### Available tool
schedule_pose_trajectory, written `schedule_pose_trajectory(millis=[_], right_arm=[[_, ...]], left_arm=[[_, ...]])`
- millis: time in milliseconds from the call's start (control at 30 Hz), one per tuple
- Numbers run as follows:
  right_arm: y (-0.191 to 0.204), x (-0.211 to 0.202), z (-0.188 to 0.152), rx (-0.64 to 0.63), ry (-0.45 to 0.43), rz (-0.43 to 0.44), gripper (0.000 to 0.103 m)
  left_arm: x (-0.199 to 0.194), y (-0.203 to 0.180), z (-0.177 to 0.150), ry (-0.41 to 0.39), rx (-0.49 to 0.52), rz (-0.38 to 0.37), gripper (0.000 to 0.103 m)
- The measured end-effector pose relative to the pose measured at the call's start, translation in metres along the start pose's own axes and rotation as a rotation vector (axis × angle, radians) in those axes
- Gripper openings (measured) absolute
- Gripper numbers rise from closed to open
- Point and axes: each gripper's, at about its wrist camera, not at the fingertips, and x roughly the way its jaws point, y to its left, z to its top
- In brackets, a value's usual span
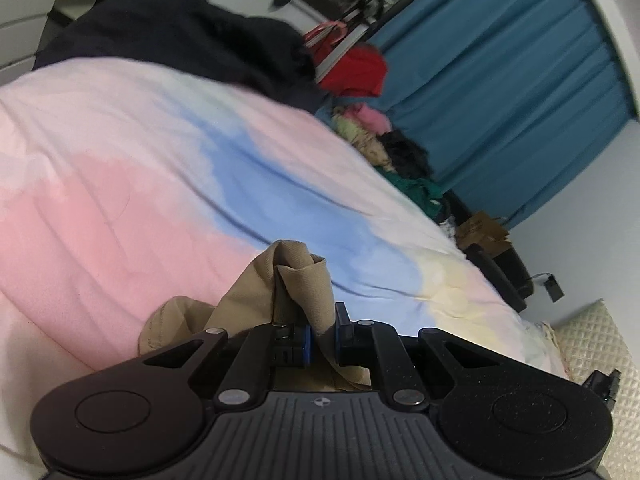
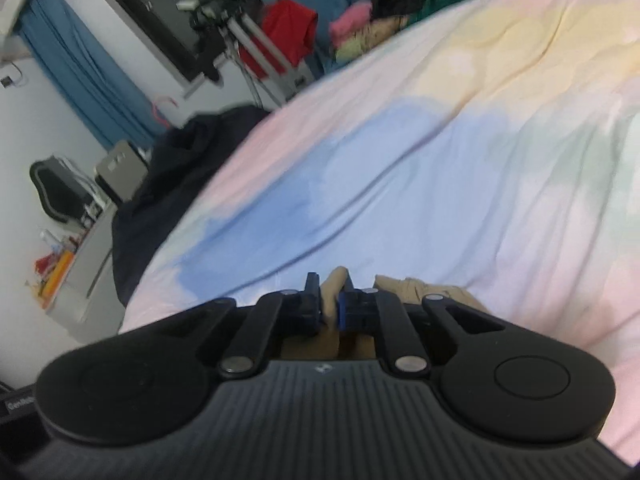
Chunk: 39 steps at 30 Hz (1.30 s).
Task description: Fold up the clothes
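Over bedspread (image 1: 120, 208) | left gripper (image 1: 323, 332), right gripper (image 2: 330, 300) clamped on tan garment (image 1: 296, 280) (bunched)

there's a small round emblem stamped on the ribbed body of the left gripper (image 1: 323, 330), and the same one on the right gripper (image 2: 330, 300), too small to read. down in the corner of the right wrist view, a dark box (image 2: 16, 402) carries white letters, partly cut off, starting "gen".

Tan garment (image 1: 304, 280) lower part hidden behind left claw (image 1: 323, 334); background clothes pile (image 1: 384, 140) blurred.
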Motion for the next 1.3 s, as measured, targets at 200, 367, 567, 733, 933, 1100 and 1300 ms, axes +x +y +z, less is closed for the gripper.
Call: schedule_pose_trajectory(millis=[200, 367, 567, 733, 933, 1100, 1300], right_arm=[[0.005, -0.018, 0.012, 0.001, -0.111, -0.017, 0.011], [-0.001, 0.029, 0.014, 0.005, -0.081, -0.100, 0.013], [0.014, 0.025, 0.014, -0.089, -0.073, -0.076, 0.081], [0.037, -0.020, 0.008, -0.158, -0.181, 0.010, 0.089], [0.036, -0.019, -0.006, -0.210, -0.059, 0.010, 0.058], [0.026, 0.020, -0.016, -0.198, 0.077, -0.055, 0.043], [0.018, 0.033, -0.027, -0.221, 0.115, -0.103, 0.039]], left_arm=[[0.002, -0.017, -0.004, -0.068, 0.101, -0.038, 0.013], [0.049, -0.018, -0.010, -0.044, 0.177, 0.055, 0.013], [0.058, -0.016, -0.017, -0.012, 0.229, 0.096, 0.024], [0.025, -0.023, -0.019, -0.088, 0.280, 0.092, 0.070], [0.018, -0.027, -0.032, -0.028, 0.359, 0.158, 0.074], [0.037, -0.024, -0.044, 0.038, 0.438, 0.214, 0.074], [0.038, -0.022, -0.050, 0.051, 0.476, 0.237, 0.074]])
